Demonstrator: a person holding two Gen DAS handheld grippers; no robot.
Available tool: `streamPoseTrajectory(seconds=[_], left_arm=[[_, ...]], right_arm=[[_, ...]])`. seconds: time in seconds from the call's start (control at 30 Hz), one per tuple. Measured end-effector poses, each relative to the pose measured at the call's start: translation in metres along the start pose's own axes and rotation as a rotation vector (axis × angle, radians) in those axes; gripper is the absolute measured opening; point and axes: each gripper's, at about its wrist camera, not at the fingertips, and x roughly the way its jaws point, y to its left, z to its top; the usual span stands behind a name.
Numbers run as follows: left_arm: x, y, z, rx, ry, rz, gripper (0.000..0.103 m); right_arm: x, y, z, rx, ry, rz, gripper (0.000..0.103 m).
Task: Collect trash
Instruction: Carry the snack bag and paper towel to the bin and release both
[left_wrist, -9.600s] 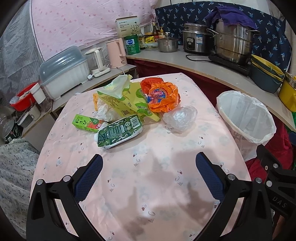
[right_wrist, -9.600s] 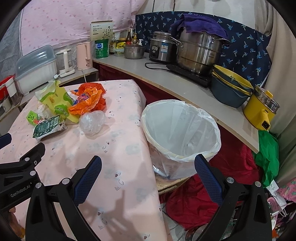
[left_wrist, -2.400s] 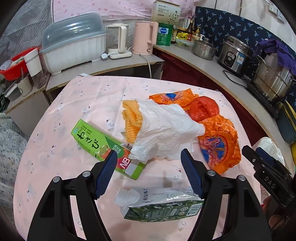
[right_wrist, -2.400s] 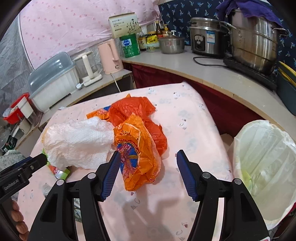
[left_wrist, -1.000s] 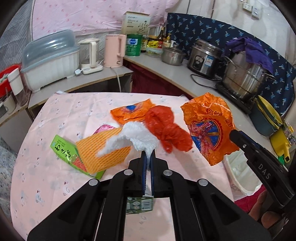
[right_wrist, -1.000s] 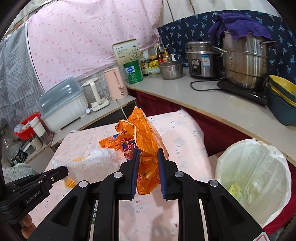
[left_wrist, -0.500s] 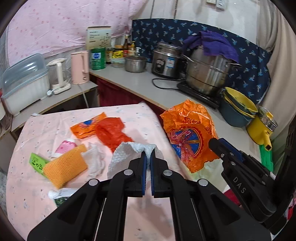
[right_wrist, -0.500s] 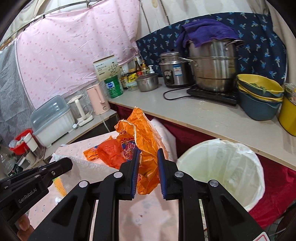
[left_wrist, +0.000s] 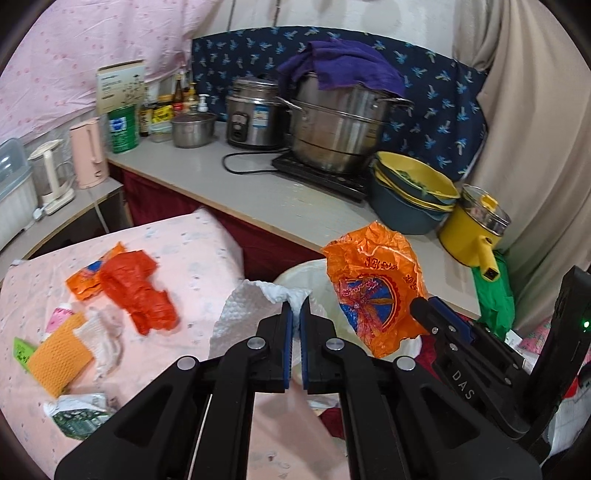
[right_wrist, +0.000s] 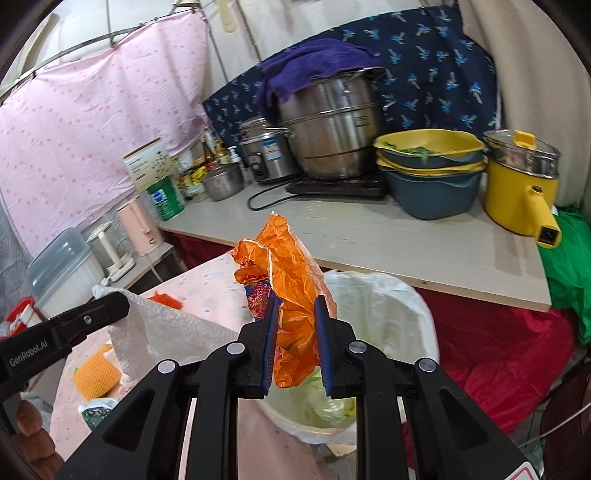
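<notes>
Orange snack wrapper (right_wrist: 291, 295) is clamped in my right gripper (right_wrist: 295, 332), above the lined trash bin (right_wrist: 388, 306). Only my right view shows scraps inside the bin. My left gripper (left_wrist: 295, 332) pinches a white paper towel (left_wrist: 243, 310), which hides most of the bin.

Wrist views, shared trash bin (left_wrist: 295, 275)
</notes>
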Motion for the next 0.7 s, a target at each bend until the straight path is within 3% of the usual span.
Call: streamPoseTrajectory(seconds=[0.27, 0.5, 0.53, 0.63, 0.7], left_arm=[[0.037, -0.031, 0.005, 0.026, 0.065, -0.087, 0.003], [0.063, -0.036, 0.003, 0.004, 0.118, -0.13, 0.005], [0.066, -0.035, 0.003, 0.002, 0.122, -0.128, 0.011], [0.068, -0.033, 0.002, -0.01, 0.121, -0.113, 0.052], [0.065, -0.031, 0.002, -0.01, 0.096, -0.092, 0.057]], right_arm=[[0.0, -0.042, -0.005, 0.048, 0.008, -0.075, 0.019], [0.003, -0.052, -0.007, 0.056, 0.016, -0.099, 0.019], [0.004, -0.052, -0.007, 0.056, 0.017, -0.099, 0.019], [0.006, -0.052, -0.006, 0.061, 0.019, -0.098, 0.019], [0.007, -0.051, -0.006, 0.061, 0.022, -0.097, 0.019]])
